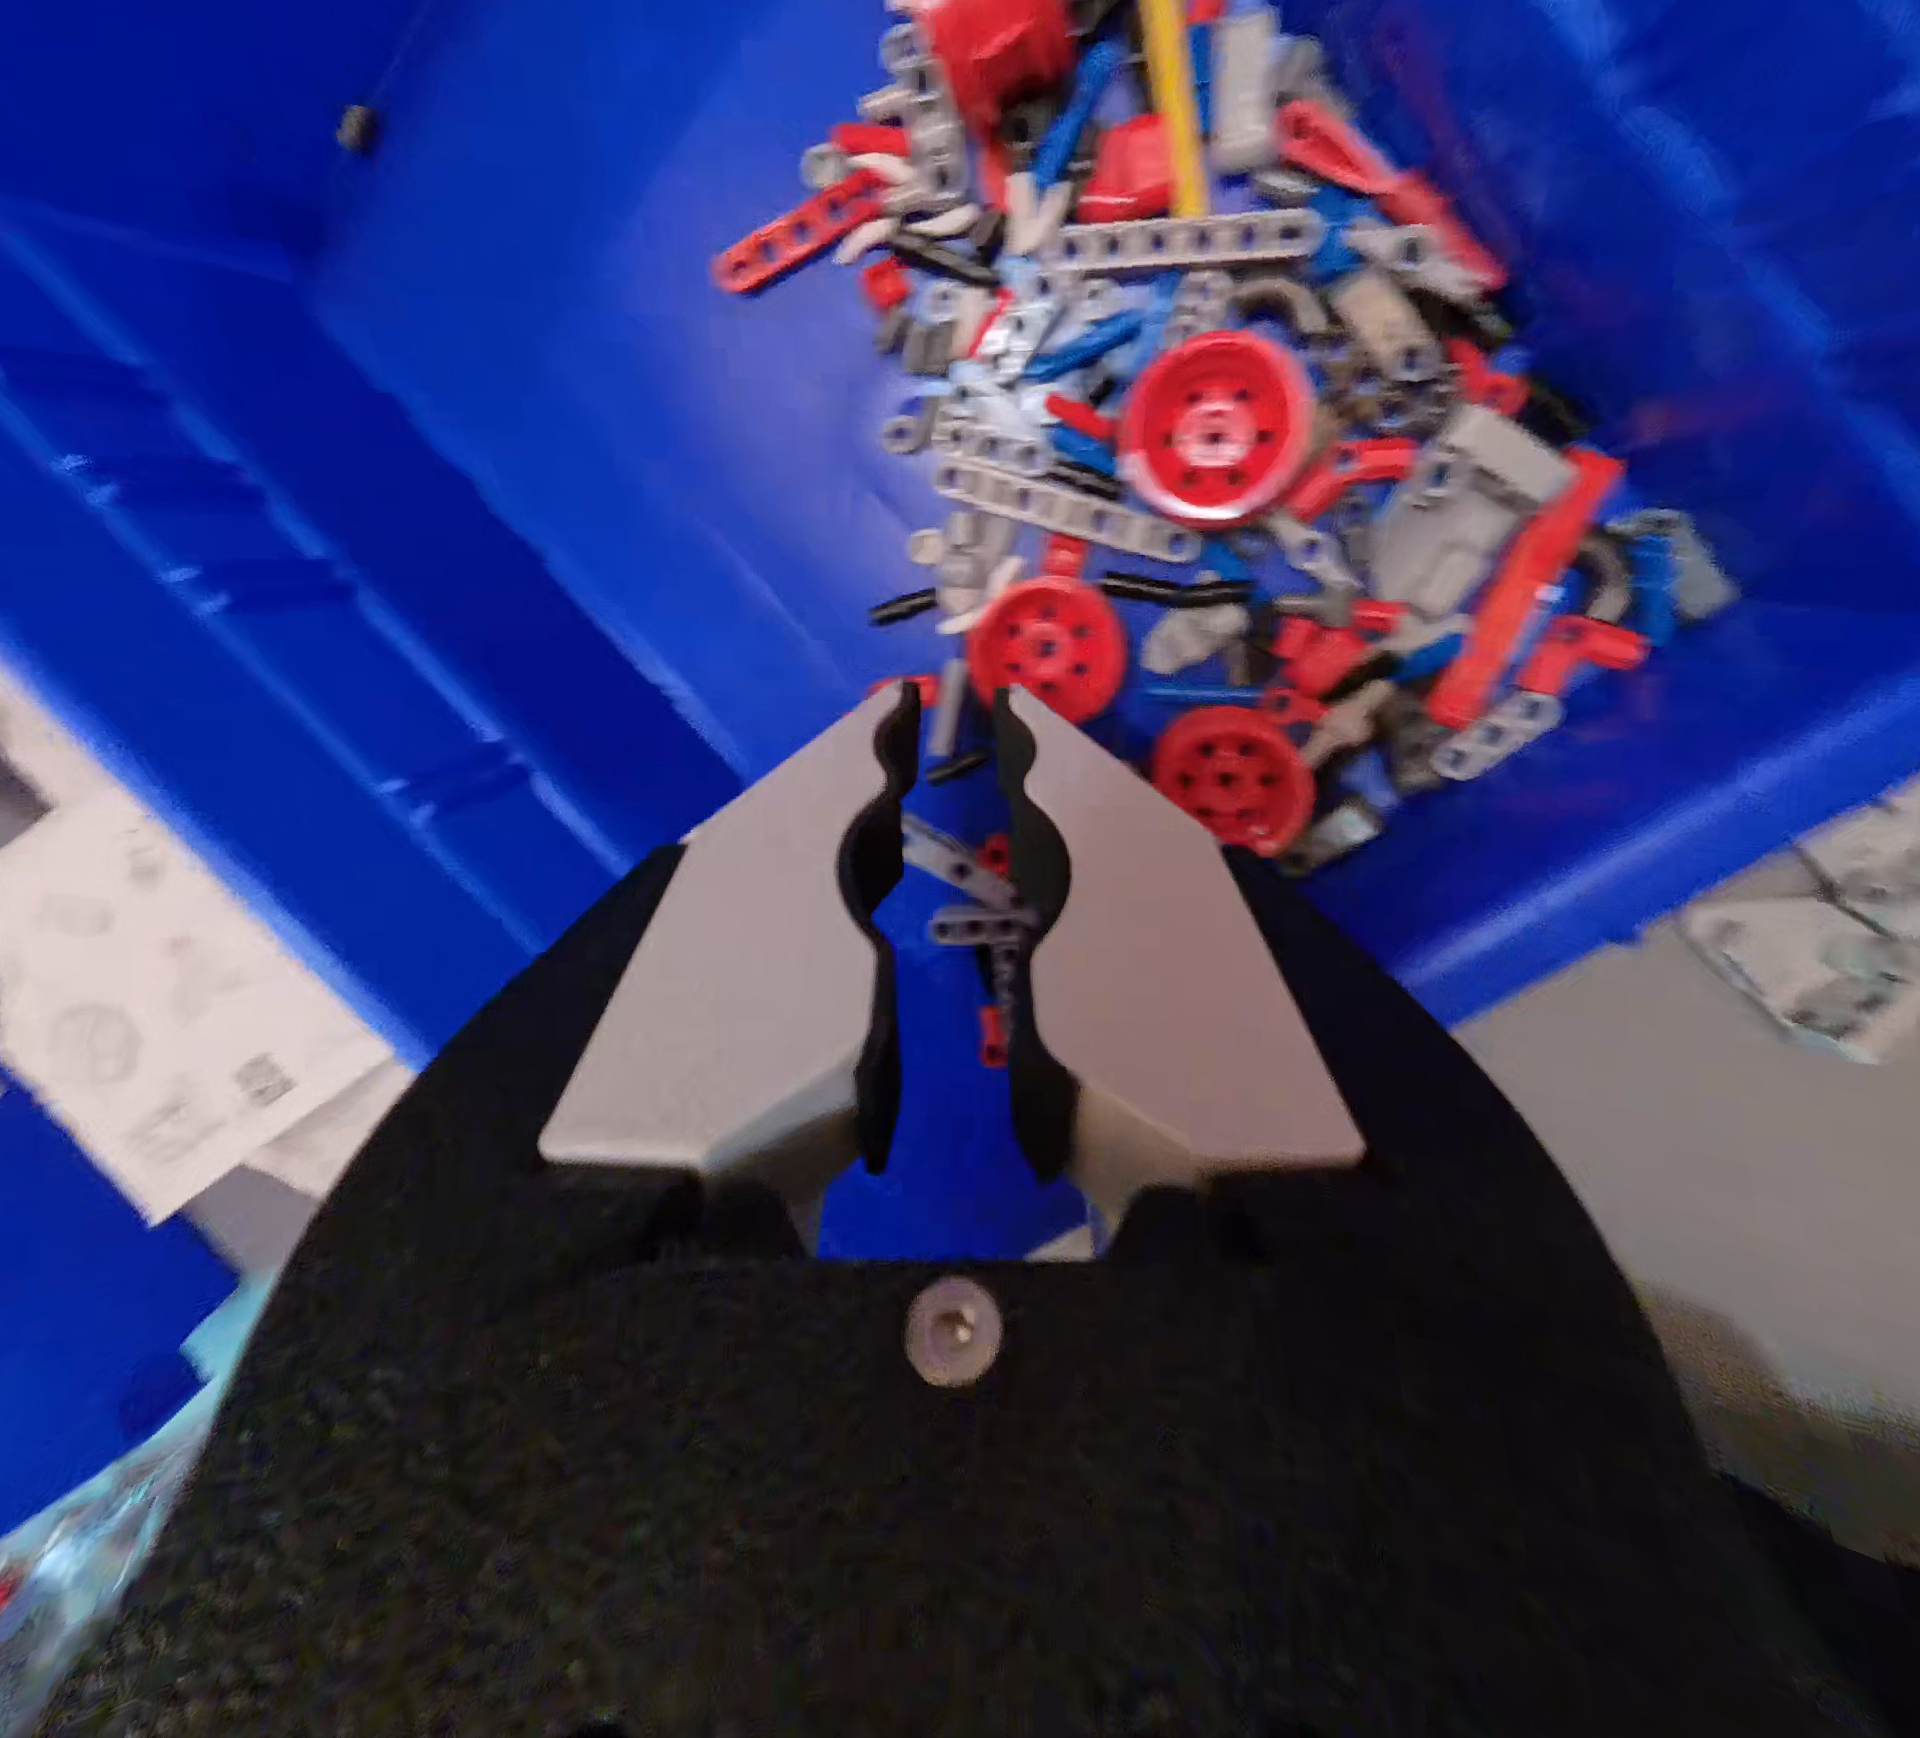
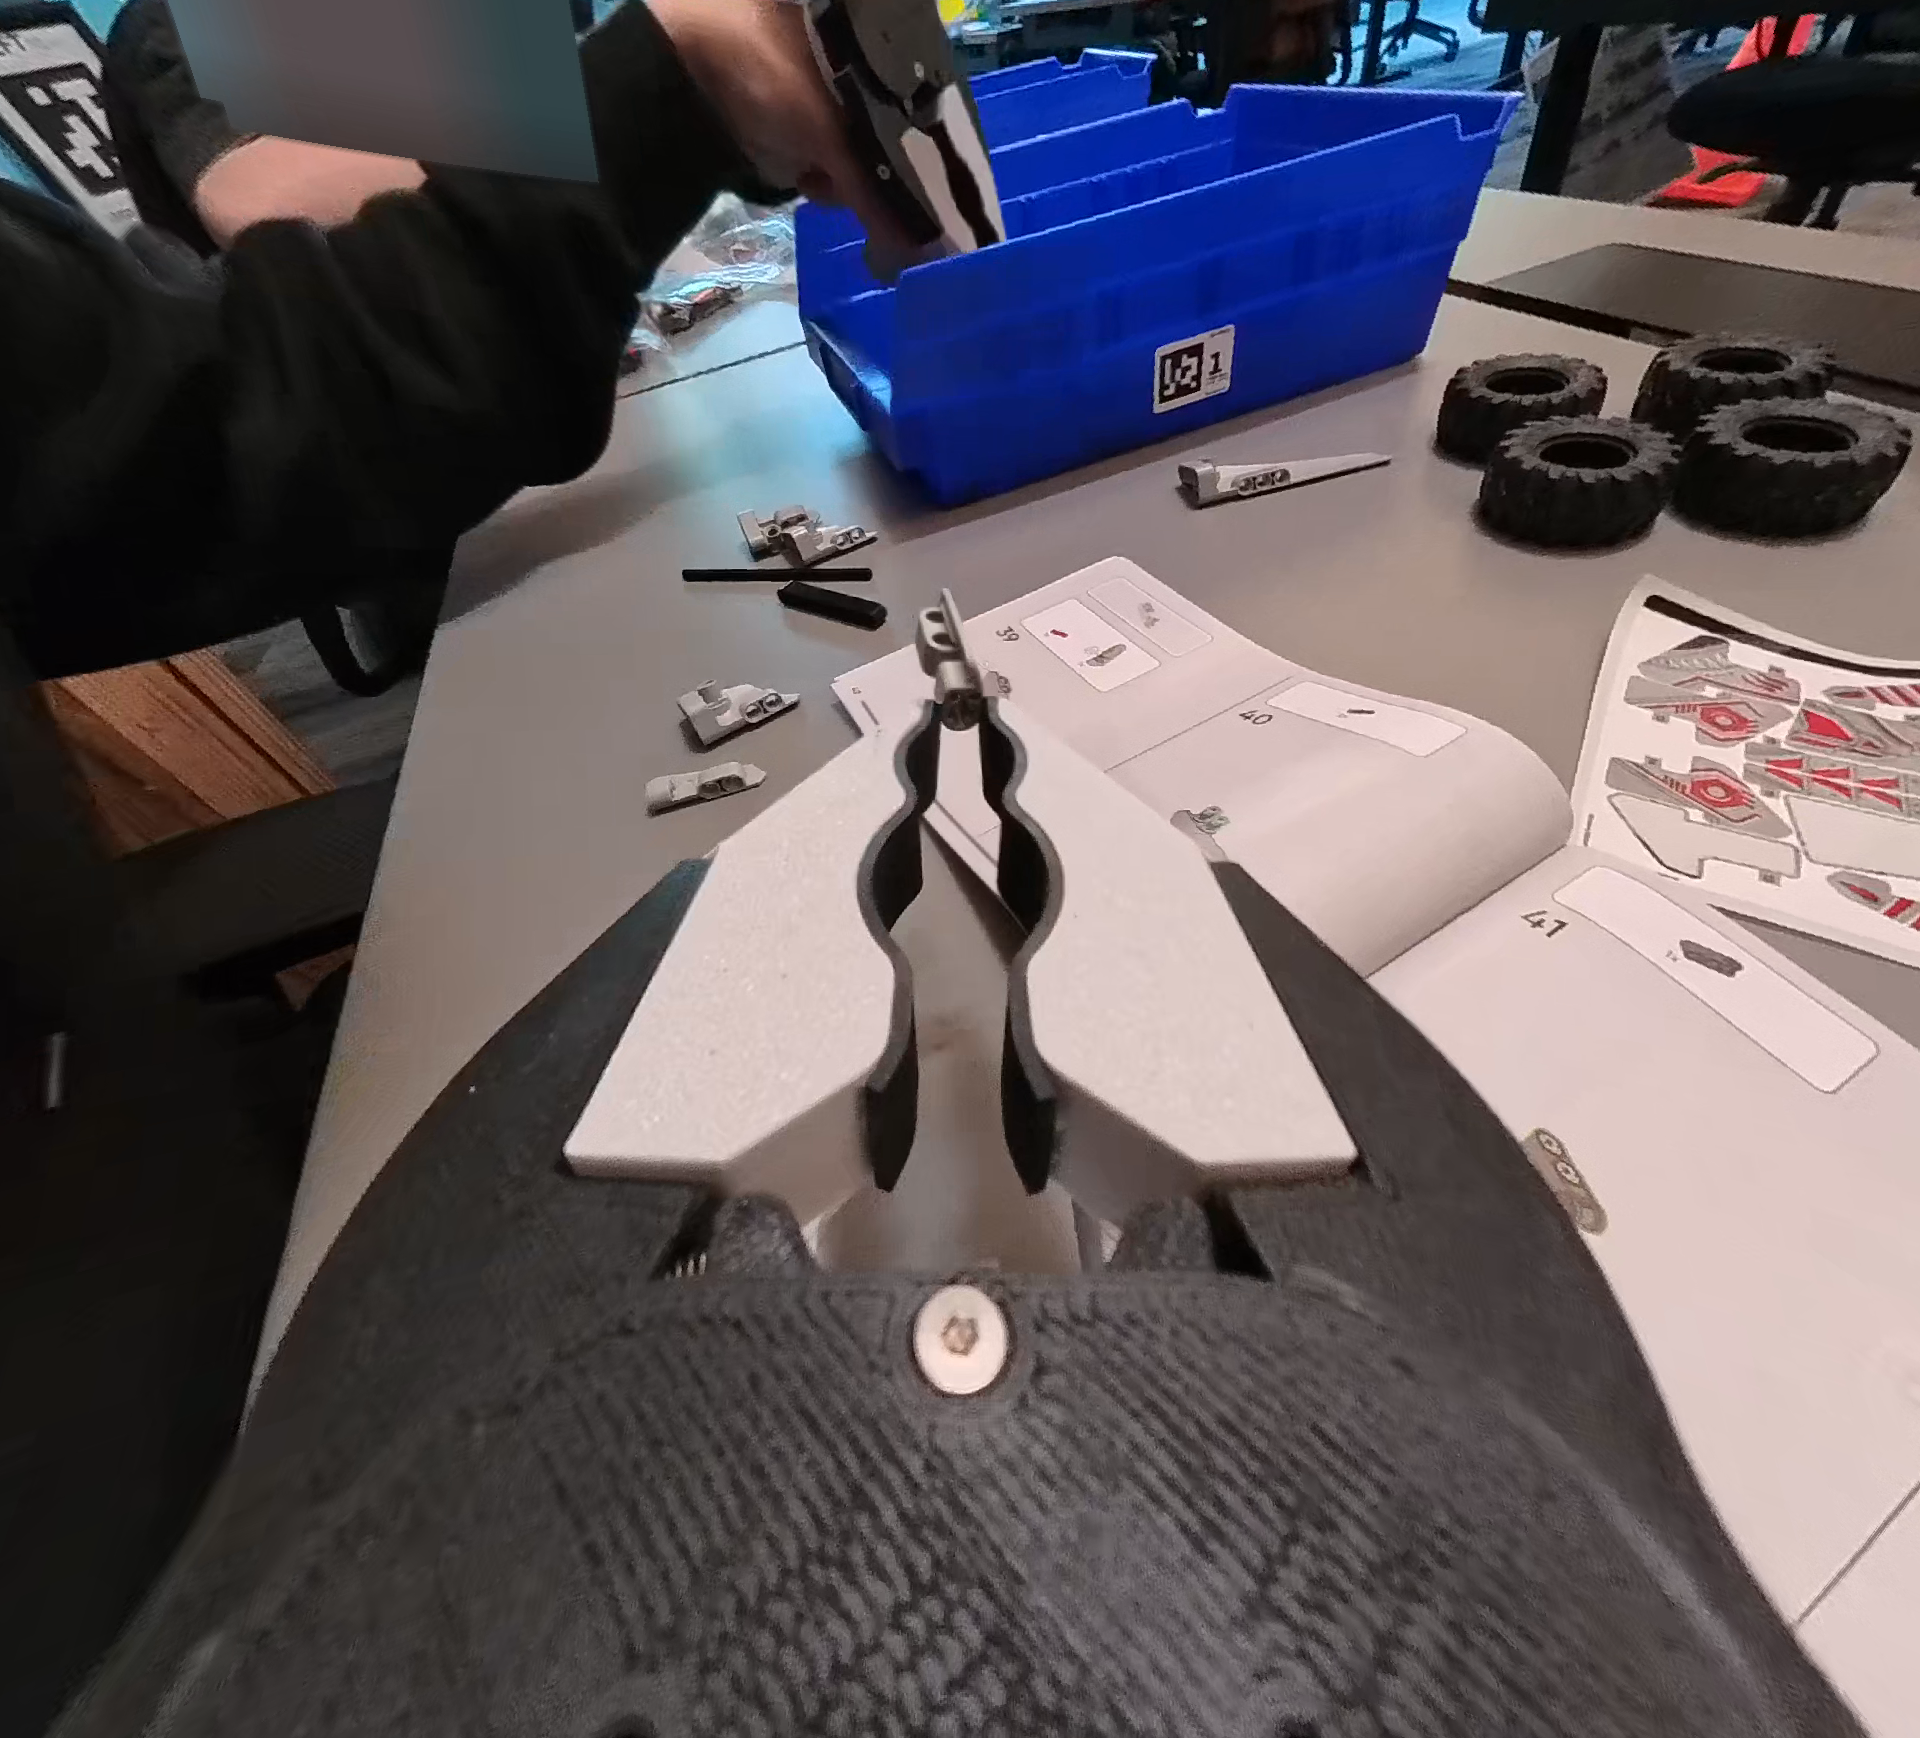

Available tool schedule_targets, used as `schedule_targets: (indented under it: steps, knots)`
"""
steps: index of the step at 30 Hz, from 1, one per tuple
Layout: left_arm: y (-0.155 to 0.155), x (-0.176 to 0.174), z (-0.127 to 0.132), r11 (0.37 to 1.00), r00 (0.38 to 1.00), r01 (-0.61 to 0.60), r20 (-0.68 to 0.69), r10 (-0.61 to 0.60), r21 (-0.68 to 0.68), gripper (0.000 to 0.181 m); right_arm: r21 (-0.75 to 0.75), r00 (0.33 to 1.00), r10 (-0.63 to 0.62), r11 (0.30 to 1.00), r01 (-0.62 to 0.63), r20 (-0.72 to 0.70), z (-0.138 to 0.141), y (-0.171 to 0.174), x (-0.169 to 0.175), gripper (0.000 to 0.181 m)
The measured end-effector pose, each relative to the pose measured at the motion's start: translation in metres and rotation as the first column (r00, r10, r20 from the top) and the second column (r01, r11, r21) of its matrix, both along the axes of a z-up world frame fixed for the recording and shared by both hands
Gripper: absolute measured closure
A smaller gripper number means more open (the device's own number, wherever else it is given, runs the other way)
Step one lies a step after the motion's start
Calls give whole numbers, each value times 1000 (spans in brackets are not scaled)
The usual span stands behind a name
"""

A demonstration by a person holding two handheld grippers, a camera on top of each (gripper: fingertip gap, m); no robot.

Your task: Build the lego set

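My left gripper (image 1: 956, 701) is open and empty, held above a blue bin (image 1: 416, 441) that holds a heap of loose red, grey, blue and black lego pieces (image 1: 1195, 400), red wheel hubs (image 1: 1210, 426) among them. In the right wrist view the left gripper (image 2: 951, 218) points down into the same bin (image 2: 1143, 306). My right gripper (image 2: 961, 712) is shut on a small grey lego connector (image 2: 945, 649) and holds it upright above the open instruction booklet (image 2: 1351, 805).
On the grey table (image 2: 582, 649) lie small grey lego pieces (image 2: 732, 712), a black axle (image 2: 774, 574), a grey wedge piece (image 2: 1278, 475), several black tyres (image 2: 1662, 452) and a sticker sheet (image 2: 1787, 753). A person's dark sleeve (image 2: 312, 358) crosses the left. About 40 centimeters separates my left fingertips from my right.
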State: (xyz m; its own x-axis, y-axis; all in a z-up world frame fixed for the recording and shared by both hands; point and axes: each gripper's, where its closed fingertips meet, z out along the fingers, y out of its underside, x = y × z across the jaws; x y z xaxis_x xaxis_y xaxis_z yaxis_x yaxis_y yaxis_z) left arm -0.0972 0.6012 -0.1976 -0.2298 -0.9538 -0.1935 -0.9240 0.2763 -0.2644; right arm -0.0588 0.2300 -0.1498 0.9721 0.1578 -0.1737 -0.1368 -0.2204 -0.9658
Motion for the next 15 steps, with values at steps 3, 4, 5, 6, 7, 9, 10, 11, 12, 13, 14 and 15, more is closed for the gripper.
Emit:
schedule_targets:
  steps: [3,4,5,6,7,9,10,11,12,13,14,15]
  knots:
    - [25,-1,0,996,997,-65,-33,67,66,169,-21,1000,-11,1000,11,-1,-3,2,2,175]
    - [29,-4,-2,995,995,-75,-65,79,65,170,-29,1000,-14,999,14,-2,-4,2,2,175]
    - [32,-6,-3,995,993,-72,-92,79,70,170,-37,1000,-18,999,18,-2,-5,3,3,175]
    - [34,-5,-5,995,993,-55,-103,63,80,169,-43,1000,-24,999,24,-4,-6,4,4,175]
    - [35,-1,-6,996,994,-37,-101,45,80,166,-47,1000,-30,998,30,-6,-7,4,5,175]
    - [31,17,-8,999,998,-15,-59,16,31,163,-54,999,-34,998,33,-10,-7,5,6,175]
    - [28,28,-8,1000,1000,0,-25,0,-2,164,-57,999,-32,998,32,-11,-8,5,6,175]
    - [27,39,-8,1000,1000,11,5,-11,-25,164,-66,999,-31,997,30,-14,-9,6,6,175]
    - [29,45,-8,1000,1000,11,10,-11,-25,164,-76,999,-32,997,30,-17,-11,6,6,176]
    - [33,49,-8,1000,1000,13,1,-13,-9,164,-85,999,-37,996,35,-18,-12,7,7,175]
    - [34,52,-8,999,999,35,-4,-35,4,164,-92,999,-39,995,37,-16,-13,7,7,175]
    - [33,55,-7,999,998,53,-20,-53,1,164,-98,999,-36,995,35,-14,-14,8,7,175]
